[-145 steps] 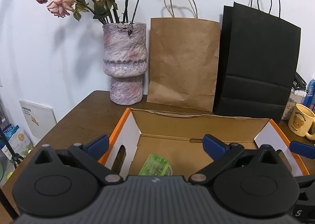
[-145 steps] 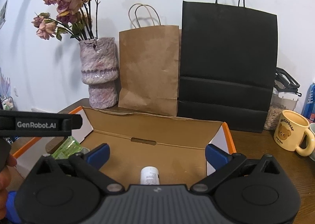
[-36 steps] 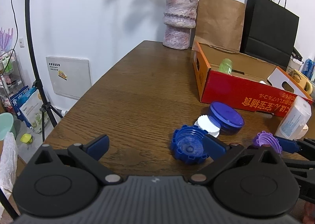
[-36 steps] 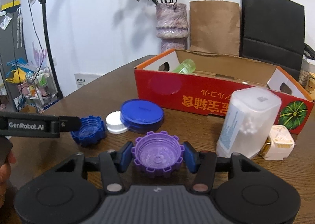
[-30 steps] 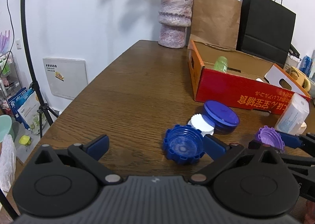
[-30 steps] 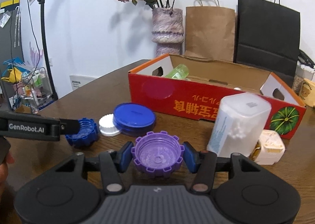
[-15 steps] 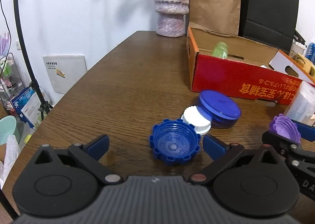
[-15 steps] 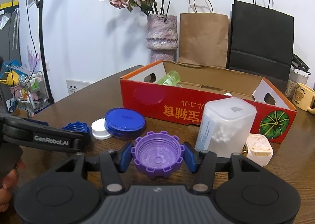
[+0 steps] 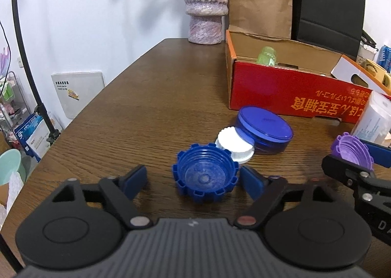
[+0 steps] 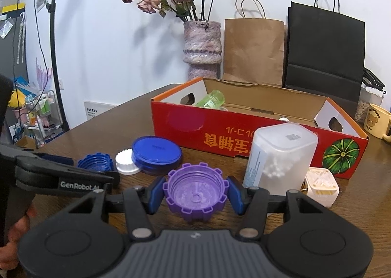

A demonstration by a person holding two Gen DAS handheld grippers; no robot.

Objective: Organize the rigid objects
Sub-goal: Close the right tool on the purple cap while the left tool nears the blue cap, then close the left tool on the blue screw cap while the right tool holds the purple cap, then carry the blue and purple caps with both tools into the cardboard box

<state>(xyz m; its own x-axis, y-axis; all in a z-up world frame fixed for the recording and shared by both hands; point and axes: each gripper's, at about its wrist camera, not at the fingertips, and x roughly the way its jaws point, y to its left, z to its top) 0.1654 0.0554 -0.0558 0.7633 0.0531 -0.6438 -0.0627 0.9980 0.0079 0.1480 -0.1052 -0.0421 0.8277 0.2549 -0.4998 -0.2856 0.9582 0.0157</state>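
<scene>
From the left wrist view, the left gripper [image 9: 193, 177] stands spread, its blue pads on either side of a dark blue ribbed plastic cap [image 9: 204, 175] lying open side up on the brown wooden table [image 9: 146, 106]; the right pad is just beside the cap's rim and the left pad stands further off, so nothing is pinched yet. Just beyond the cap, away from the fingers, sits a small white ribbed cap [image 9: 235, 146] touching a flat round blue lid [image 9: 265, 128], and further ahead and to the right is the red cardboard box [image 9: 293, 97] with a green translucent bottle [image 9: 266, 56] inside. To close well here, I would centre the cap between the pads first — otherwise the nearer pad will likely shove it sideways into the white cap. In the right wrist view, the right gripper [image 10: 195, 194] is pinching a purple notched plastic cap [image 10: 195, 194], pads pressed on its opposite sides, open side up. Ahead and to the right stands a frosted plastic container of white pellets [image 10: 281, 155] with a small white cube-shaped plug [image 10: 320, 187] beside it; the box lies behind them. Carrying the purple cap to the box likely calls for lifting it clear of that container — and keeping it level.
</scene>
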